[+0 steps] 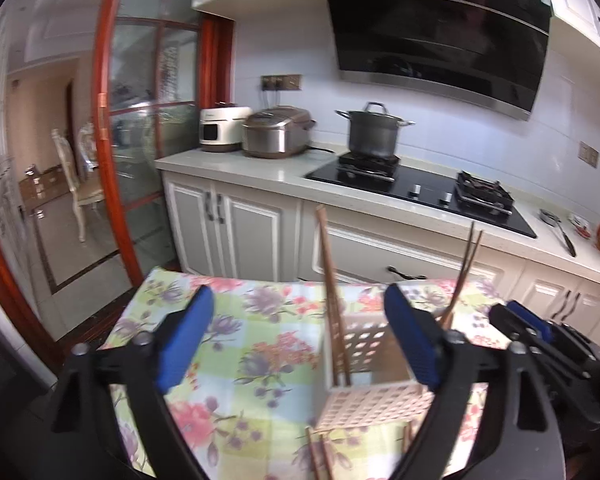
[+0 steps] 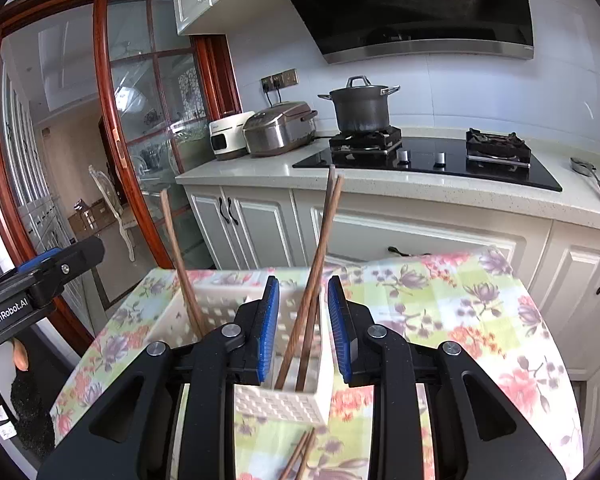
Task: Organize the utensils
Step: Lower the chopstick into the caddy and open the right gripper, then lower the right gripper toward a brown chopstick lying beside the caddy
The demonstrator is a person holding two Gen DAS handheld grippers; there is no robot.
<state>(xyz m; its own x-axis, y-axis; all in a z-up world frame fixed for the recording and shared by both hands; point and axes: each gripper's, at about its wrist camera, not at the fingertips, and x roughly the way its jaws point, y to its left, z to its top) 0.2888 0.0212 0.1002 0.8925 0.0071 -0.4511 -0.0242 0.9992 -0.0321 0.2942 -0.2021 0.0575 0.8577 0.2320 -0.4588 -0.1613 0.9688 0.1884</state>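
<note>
Right gripper (image 2: 303,330) is spread, its blue pads flanking but not touching two brown wooden chopsticks (image 2: 314,280) that stand in the white lattice plastic holder (image 2: 284,402), tips leaning up and far. Left gripper (image 1: 300,338) is spread wide, empty, over the floral tablecloth (image 1: 260,344). More chopsticks (image 2: 298,456) lie near the holder.

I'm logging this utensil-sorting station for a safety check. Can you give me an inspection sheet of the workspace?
Surface: floral tablecloth covers the table.
Job's things: white lattice holder holds upright chopsticks; loose chopsticks lie on the cloth in front of it.
Clutter: nothing seen.
Grippers: left gripper open, empty; right gripper open, straddling the upright chopsticks.
Cables: nothing seen on the table.
Surroundings: pot on hob, rice cooker.
</note>
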